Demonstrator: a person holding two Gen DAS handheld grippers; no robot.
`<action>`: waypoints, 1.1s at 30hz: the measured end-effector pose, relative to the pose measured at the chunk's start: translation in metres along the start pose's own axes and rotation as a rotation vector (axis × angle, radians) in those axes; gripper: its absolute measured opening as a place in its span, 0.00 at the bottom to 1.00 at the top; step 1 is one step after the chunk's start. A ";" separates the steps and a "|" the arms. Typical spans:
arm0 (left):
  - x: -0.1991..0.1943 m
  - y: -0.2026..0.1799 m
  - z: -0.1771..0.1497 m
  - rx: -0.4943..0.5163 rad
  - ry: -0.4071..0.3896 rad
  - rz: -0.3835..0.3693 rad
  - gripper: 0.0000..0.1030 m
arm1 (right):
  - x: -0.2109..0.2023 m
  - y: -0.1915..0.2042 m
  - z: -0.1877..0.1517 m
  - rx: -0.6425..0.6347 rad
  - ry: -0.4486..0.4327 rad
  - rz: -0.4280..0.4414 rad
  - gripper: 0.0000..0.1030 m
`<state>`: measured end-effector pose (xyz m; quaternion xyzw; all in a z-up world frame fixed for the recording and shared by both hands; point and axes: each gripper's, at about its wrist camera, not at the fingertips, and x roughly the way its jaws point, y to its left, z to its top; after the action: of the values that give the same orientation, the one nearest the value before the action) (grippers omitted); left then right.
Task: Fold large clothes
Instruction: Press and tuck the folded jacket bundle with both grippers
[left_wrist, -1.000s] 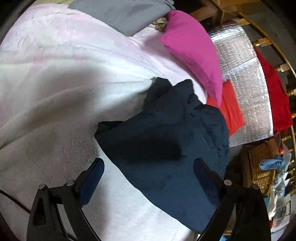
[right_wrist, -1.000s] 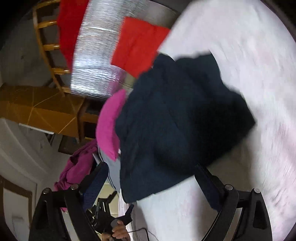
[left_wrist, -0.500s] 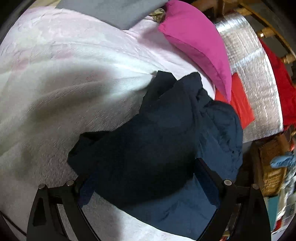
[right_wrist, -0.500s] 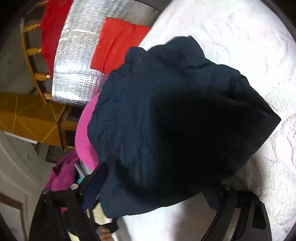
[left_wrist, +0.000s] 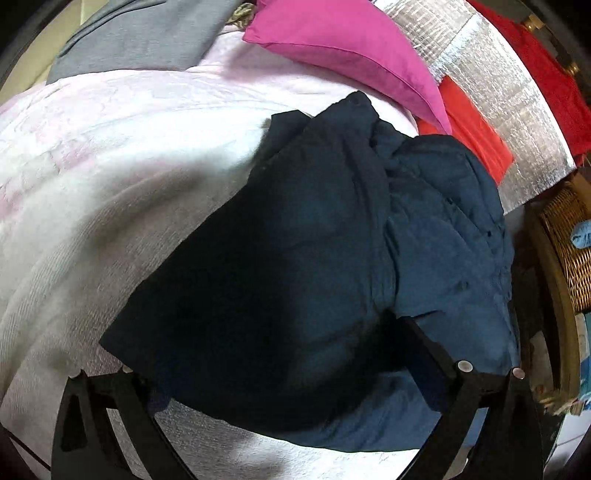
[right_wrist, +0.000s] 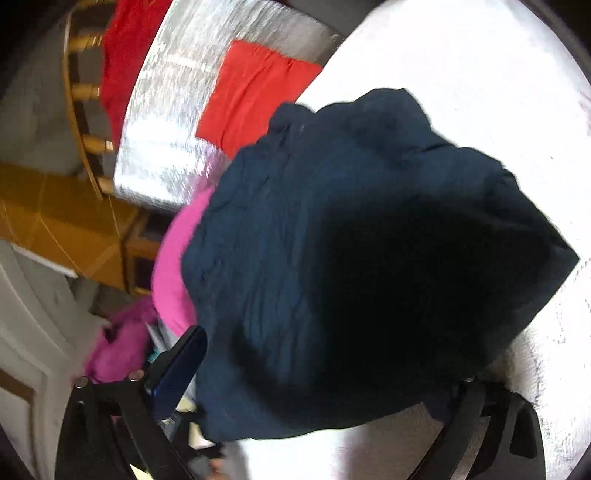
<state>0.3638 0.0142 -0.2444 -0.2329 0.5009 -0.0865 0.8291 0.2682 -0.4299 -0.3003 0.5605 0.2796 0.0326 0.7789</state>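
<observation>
On the pale pink-and-white fleecy blanket lies the dark navy folded garment, bunched into a thick pile with a lighter blue, wrinkled layer showing along its far side. The left gripper hangs over the pile's near edge with its jaws spread wide; they have just been opening further, and the navy cloth lies loose between them, draped over the tips so that no pad can be seen pressing it. In the right wrist view the right gripper also stands wide, its jaws likewise just widened, the same dark navy folded garment filling the gap and covering the right finger's tip; its blue-padded left finger is clear of the cloth. Beyond the pile sit a magenta cushion, a folded red cloth on a silver quilted foil mat, a grey fabric and a woven wicker basket. No brand, label or writing can be read anywhere
</observation>
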 end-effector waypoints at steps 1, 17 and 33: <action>0.000 0.001 0.001 -0.001 0.002 -0.006 1.00 | 0.000 -0.002 0.002 0.011 0.016 0.008 1.00; -0.005 0.002 0.002 -0.064 -0.045 -0.029 0.97 | -0.001 -0.021 0.019 0.073 -0.039 -0.031 0.54; -0.019 0.019 0.014 -0.198 -0.135 -0.190 0.37 | 0.001 0.001 0.005 -0.004 -0.076 -0.094 0.43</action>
<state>0.3650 0.0422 -0.2324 -0.3651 0.4256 -0.0990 0.8220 0.2716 -0.4339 -0.2988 0.5458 0.2757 -0.0248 0.7909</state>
